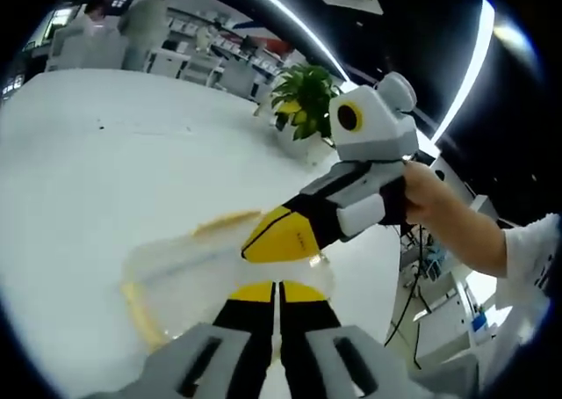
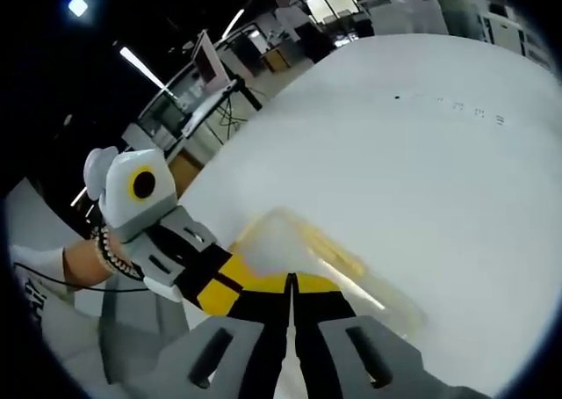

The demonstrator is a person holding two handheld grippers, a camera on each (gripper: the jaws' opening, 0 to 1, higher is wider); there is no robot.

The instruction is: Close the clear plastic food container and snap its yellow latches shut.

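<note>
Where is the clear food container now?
In the left gripper view the clear container lies on the white table, just beyond both shut hand-held grippers' yellow tips.

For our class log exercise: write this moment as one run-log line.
left gripper: shut | right gripper: shut | both tips at clear food container on white table | yellow latch: state unclear

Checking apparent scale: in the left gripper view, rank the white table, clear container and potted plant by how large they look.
1. White table, largest by far.
2. Clear container.
3. Potted plant, smallest, though it stands farther off, so its true size is unsure.
</note>
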